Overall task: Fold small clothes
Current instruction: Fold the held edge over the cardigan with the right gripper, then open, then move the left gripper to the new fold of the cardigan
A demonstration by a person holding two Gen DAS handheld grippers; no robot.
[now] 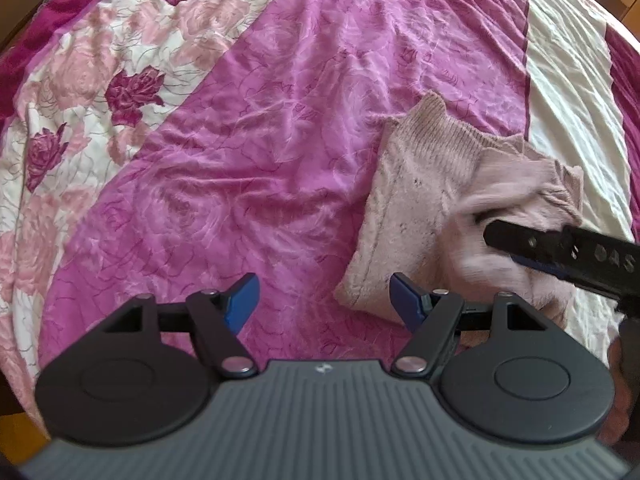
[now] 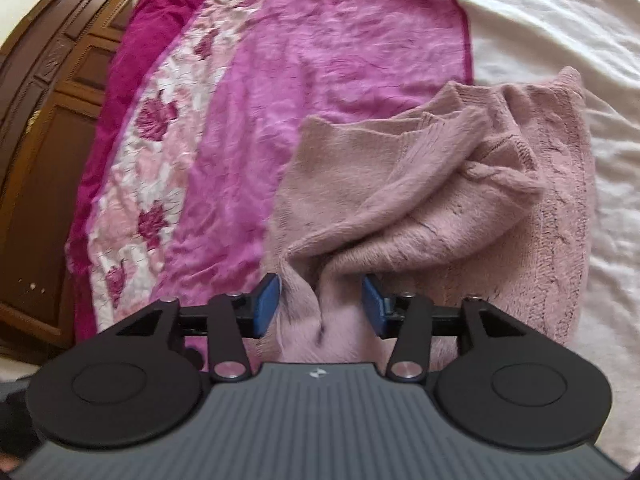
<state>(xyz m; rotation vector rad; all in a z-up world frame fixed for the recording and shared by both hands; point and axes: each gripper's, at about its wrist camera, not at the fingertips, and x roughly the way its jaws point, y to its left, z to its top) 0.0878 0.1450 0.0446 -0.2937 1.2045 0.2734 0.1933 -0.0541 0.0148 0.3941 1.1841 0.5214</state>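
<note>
A small dusty-pink knit sweater (image 1: 424, 184) lies partly folded on the bed, right of centre in the left wrist view. My left gripper (image 1: 324, 304) is open and empty, just left of the sweater's near corner. In the right wrist view the sweater (image 2: 400, 184) is bunched up, with a fold rising between the blue pads (image 2: 266, 304). My right gripper (image 2: 320, 306) is open around that fold, not clamped. It also shows in the left wrist view (image 1: 560, 256), blurred, over the sweater's right side.
The bed is covered by a magenta quilt (image 1: 260, 140) with a rose-print band (image 1: 80, 92) on the left and a white band (image 1: 568, 92) on the right. A dark wooden headboard or cabinet (image 2: 44, 140) stands along the left in the right wrist view.
</note>
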